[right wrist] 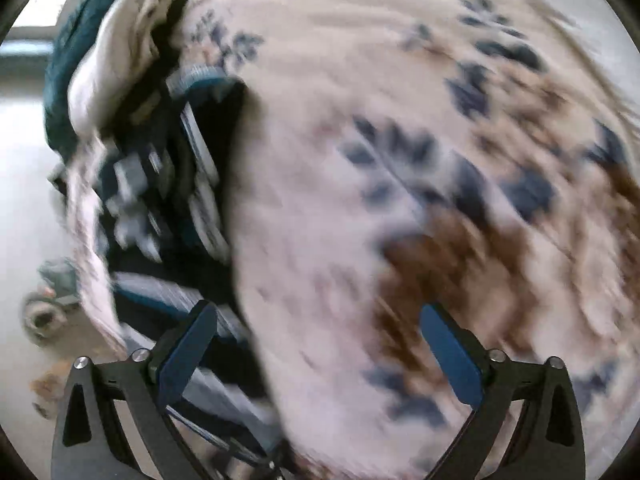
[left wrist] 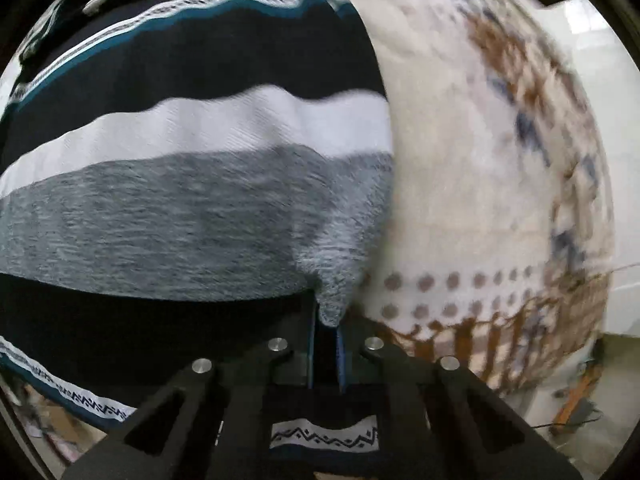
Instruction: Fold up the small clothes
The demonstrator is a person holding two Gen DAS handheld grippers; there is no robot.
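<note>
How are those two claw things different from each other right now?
The left gripper is pinched shut on a grey corner of the striped garment; the right gripper stands open with nothing pinched. The left one sits over the dark, white and grey stripes, while the right one hangs above the cream flowered cloth. Both have black arms with blue pads.

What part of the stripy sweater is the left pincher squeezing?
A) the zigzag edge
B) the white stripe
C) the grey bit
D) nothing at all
C: in the left wrist view, the left gripper is shut on a pinched-up peak of the grey band of the striped sweater, with the white stripe lying further up.
</note>
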